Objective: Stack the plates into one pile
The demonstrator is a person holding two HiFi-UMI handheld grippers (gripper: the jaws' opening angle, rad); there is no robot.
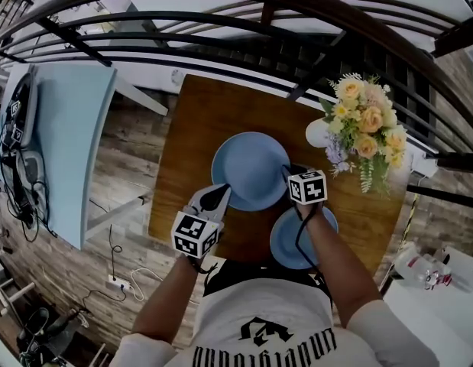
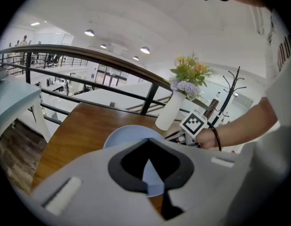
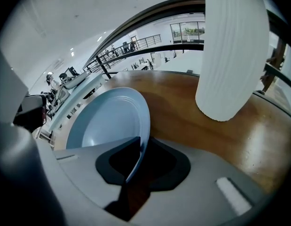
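Jaws of the right gripper (image 3: 138, 139) are pinched on the right rim of the large plate (image 1: 247, 167), which is seen at the middle of the one round wooden table (image 1: 198, 128). Those of the left gripper (image 2: 147, 141) are pressed together, empty, over that plate's near left edge. Two blue plates are counted: the small plate (image 1: 282, 239) is set just beside the large one, by the table's near edge. One white vase (image 1: 316, 134) of flowers is placed farther back.

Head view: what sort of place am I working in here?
Probably a mezzanine or gallery in a large office or showroom. The wooden table stands beside a dark railing, a wide hall with ceiling lights opens beyond it, and a vase of flowers dresses the table.
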